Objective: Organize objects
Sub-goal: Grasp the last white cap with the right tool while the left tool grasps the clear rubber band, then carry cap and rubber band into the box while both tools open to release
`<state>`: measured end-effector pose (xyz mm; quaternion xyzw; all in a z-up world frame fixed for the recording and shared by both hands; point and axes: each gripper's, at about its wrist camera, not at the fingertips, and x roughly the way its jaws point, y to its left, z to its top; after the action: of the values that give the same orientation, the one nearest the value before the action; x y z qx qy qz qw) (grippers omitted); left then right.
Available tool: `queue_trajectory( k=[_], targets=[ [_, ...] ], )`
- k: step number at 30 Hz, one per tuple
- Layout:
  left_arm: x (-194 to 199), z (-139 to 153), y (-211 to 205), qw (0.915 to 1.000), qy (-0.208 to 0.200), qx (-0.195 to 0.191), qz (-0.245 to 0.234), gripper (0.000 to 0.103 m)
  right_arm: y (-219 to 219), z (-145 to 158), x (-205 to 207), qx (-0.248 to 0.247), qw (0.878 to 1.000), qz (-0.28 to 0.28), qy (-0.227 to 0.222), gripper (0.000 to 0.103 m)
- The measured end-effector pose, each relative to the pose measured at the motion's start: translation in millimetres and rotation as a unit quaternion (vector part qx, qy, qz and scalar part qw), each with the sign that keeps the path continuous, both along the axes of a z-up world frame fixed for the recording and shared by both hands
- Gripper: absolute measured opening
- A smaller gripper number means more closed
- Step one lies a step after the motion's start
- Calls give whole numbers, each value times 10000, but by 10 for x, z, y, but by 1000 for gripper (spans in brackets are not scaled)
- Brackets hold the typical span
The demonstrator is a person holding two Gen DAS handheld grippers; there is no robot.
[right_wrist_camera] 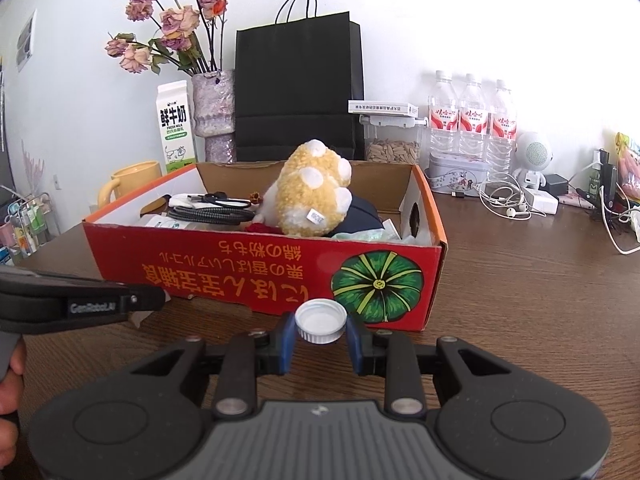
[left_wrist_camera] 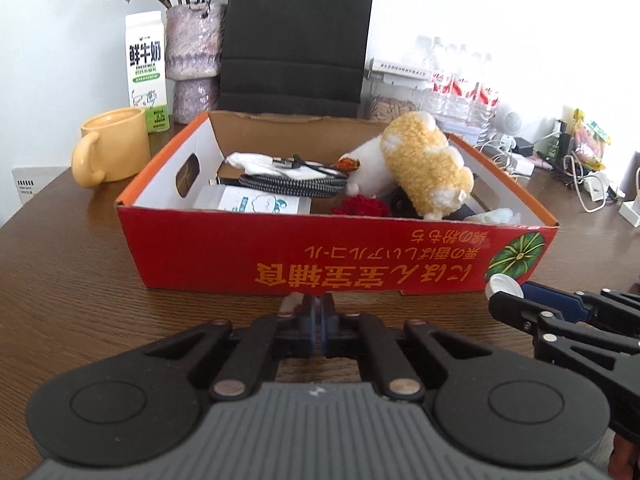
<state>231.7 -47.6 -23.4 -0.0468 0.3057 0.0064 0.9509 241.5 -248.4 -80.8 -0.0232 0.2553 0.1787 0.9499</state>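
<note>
right gripper [right_wrist_camera: 321, 338] is clamped on a small white ribbed plastic bottle cap [right_wrist_camera: 320, 320], right in front of the red cardboard box [right_wrist_camera: 260, 276]; left gripper [left_wrist_camera: 318, 316] pinched together, holding nothing

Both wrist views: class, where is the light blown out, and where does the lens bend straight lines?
Left wrist view: the white wall behind the clear plastic water bottles is washed out, so their tops fade; the brown wooden table bows toward the edges. Right wrist view: the bottles read clearly, glare sits top right, the red cardboard box looks curved, and the corners are dark.
</note>
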Motion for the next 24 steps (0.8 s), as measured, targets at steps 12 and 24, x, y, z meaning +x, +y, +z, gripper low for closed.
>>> queue_trajectory(
  k=[12, 24],
  targets=[
    [-325, 383, 137, 9963, -792, 23, -321, 3, 10, 206, -162, 174, 9987, 154, -461, 26],
    [-72, 831, 324, 9892, -1403, -72, -427, 3, 313, 580, 44, 140, 9954, 492, -811, 26]
  ],
)
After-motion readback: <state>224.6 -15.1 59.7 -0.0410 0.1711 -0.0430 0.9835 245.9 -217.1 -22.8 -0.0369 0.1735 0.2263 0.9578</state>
